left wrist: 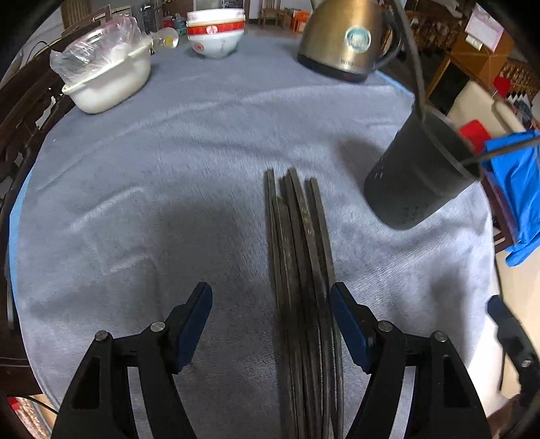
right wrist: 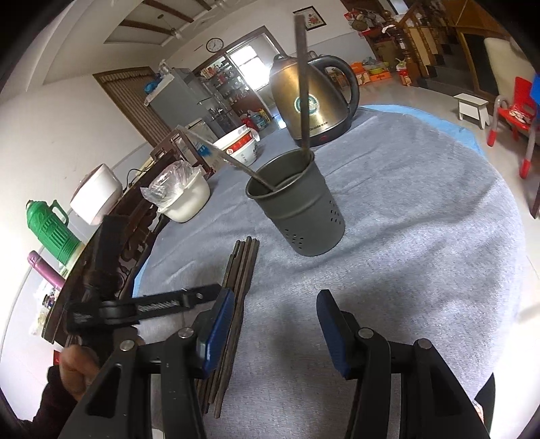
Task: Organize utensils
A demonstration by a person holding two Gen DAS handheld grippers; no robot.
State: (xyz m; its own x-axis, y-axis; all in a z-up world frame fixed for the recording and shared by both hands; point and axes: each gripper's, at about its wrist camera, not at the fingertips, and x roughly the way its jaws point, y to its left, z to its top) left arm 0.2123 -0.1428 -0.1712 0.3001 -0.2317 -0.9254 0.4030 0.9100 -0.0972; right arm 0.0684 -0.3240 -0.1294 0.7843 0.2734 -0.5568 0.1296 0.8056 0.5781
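Several dark chopsticks [left wrist: 300, 270] lie in a bundle on the grey cloth, running away from me. My left gripper [left wrist: 271, 304] is open just above them; the bundle lies between its fingers, close to the right finger. A dark metal utensil holder [left wrist: 418, 175] stands to the right with two chopsticks [right wrist: 302, 84] leaning in it. In the right wrist view the holder [right wrist: 298, 206] stands ahead, and the chopstick bundle [right wrist: 236, 287] lies at the left. My right gripper [right wrist: 275, 312] is open and empty over the cloth, beside the bundle.
A steel kettle [left wrist: 347, 37] stands at the back of the round table [left wrist: 168, 169]. Stacked red-and-white bowls [left wrist: 216, 30] and a white pot with a plastic bag [left wrist: 108, 74] stand at the back left. The table edge runs close on the right.
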